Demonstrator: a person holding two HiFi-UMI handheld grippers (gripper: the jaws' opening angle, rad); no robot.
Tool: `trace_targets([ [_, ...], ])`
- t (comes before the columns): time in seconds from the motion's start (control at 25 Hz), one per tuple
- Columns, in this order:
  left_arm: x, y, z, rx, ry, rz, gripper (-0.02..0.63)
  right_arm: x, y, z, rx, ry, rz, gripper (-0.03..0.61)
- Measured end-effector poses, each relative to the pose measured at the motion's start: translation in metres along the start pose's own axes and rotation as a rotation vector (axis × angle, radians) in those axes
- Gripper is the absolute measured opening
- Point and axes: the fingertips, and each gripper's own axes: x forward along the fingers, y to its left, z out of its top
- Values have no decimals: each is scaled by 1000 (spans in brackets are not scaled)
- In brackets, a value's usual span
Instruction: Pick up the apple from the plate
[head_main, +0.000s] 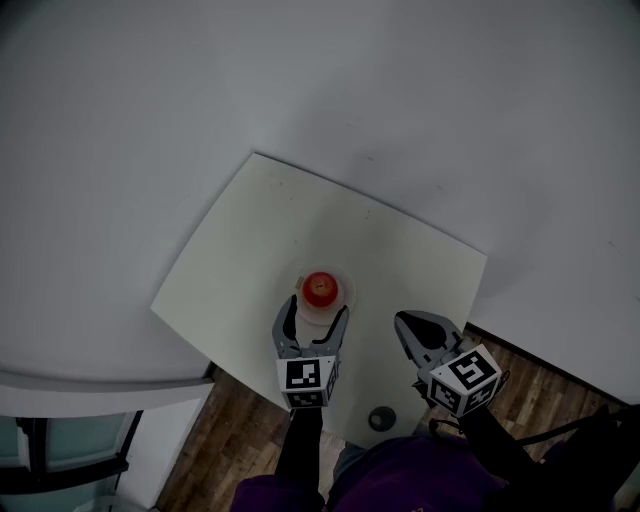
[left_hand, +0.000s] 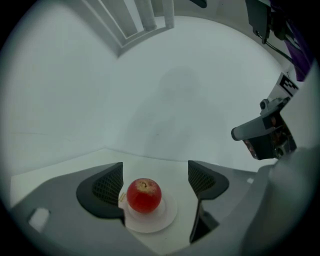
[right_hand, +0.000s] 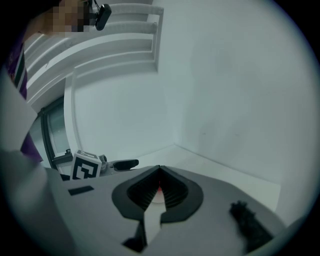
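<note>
Grey ribbed fingers of your left gripper stood wide apart, pressing on nothing. The red apple sat untouched on its white plate, nearer the left finger. Your right gripper had its fingers closed together, empty. The plate rested on a pale counter against plain white walls. Only the head view showed the wood floor and a small dark round thing by the counter's near edge. Only the left gripper view showed a yellowish tag beside the apple, its print too small to read.
</note>
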Motion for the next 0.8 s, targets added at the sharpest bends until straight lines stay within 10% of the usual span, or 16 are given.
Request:
trace_targets([
  [0.8, 61, 22, -60, 7, 166, -7, 414, 18, -12, -15, 22, 51, -9, 11],
])
